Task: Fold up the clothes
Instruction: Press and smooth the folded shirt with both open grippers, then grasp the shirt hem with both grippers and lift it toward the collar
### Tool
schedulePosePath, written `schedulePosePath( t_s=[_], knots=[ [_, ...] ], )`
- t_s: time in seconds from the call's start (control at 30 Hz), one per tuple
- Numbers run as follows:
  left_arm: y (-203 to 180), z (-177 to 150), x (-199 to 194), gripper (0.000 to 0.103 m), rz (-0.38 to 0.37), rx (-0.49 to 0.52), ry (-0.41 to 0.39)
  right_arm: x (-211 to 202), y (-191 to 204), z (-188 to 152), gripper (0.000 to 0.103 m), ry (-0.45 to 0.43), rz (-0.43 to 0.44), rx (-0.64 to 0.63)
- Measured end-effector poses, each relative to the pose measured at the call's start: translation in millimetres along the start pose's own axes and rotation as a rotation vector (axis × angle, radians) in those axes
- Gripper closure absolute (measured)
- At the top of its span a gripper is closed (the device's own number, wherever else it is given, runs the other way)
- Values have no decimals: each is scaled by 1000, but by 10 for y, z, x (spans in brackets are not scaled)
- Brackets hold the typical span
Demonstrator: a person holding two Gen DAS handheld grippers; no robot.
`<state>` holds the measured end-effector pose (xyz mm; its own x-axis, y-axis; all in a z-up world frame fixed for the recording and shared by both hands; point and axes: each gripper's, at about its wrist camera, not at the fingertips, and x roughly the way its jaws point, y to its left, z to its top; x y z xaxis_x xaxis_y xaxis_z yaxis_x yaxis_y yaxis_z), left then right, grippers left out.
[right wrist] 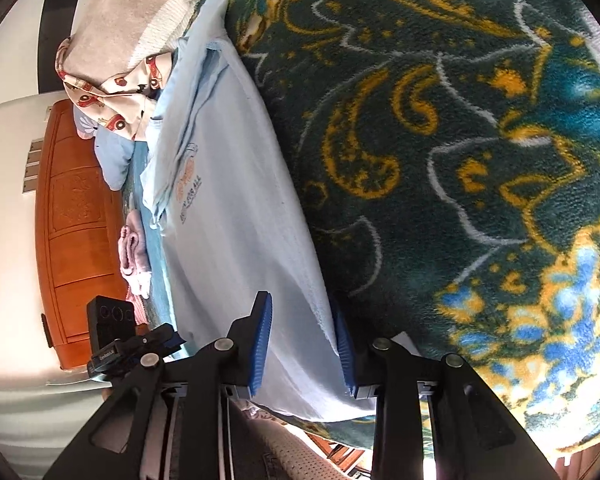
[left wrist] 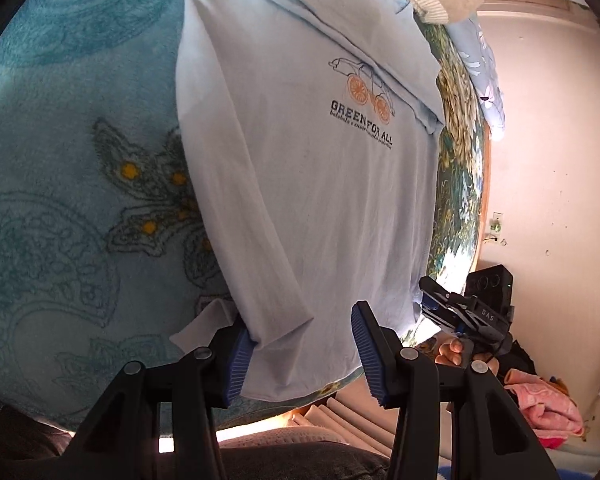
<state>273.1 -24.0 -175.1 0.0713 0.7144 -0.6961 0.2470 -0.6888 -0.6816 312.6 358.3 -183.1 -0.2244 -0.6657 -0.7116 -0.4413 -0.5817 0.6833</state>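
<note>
A light blue T-shirt (left wrist: 300, 184) printed "GREEN FOR ALL" lies flat on a teal patterned fleece blanket (left wrist: 60, 200), with its sleeves folded in over the body. My left gripper (left wrist: 302, 356) is open at the near hem; its blue pads (left wrist: 238, 360) straddle the left corner of the hem. In the right wrist view the same shirt (right wrist: 236, 216) runs away from me. My right gripper (right wrist: 304, 350) is open, with the hem's other corner lying between its pads (right wrist: 262, 344). The shirt's edge hides part of the right pad. Each gripper also shows in the other's view: right gripper (left wrist: 440, 300), left gripper (right wrist: 160, 340).
A heap of clothes (right wrist: 132, 52), beige knit and car-print fabric, sits beyond the shirt's collar, with a blue floral pillow (left wrist: 480, 68) beside it. Pink cloth (right wrist: 134, 256) lies near the orange wooden headboard (right wrist: 76, 208). More pink fabric (left wrist: 548, 412) is off the bed by the wall.
</note>
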Motion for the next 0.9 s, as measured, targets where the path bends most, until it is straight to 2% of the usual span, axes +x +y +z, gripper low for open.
schedulePosePath(
  t_s=[0.07,0.13,0.17,0.2,0.23,0.27,0.33,0.4,0.5,0.57,0.67,0.73,0.83,0.9],
  knots=[
    [29,47,-14,52,-24,-32,-28,42,4,22,82,12,-18,-2],
    [59,77,-38,53,-46,-58,-55,75,76,40,94,35,-10,-31],
    [55,75,-55,61,-58,-56,-59,88,117,48,97,46,20,-45],
    [43,74,-69,68,-72,-52,-62,84,171,55,98,48,80,-59],
    [22,68,-86,81,-77,-43,-70,66,238,61,98,42,150,-76],
    [-2,60,-105,89,-79,-33,-80,50,308,71,99,35,214,-93],
    [-61,58,-147,97,-93,-13,-115,50,422,119,99,35,308,-106],
    [-92,51,-252,97,-127,1,-175,64,490,197,99,30,372,-97],
    [19,52,-584,97,-185,-9,-304,51,531,369,99,-2,448,-64],
    [92,98,-753,98,-174,-24,-376,4,560,524,99,-28,458,-56],
    [191,274,-867,98,-116,-83,-422,-66,604,757,99,-69,474,-43],
    [200,411,-806,100,-68,-127,-401,-106,633,885,99,-86,470,-42],
    [167,469,-667,96,35,-133,-349,-132,680,939,99,-62,393,-76],
    [177,412,-546,92,63,-135,-303,-122,683,907,96,-36,316,-107]
  ],
)
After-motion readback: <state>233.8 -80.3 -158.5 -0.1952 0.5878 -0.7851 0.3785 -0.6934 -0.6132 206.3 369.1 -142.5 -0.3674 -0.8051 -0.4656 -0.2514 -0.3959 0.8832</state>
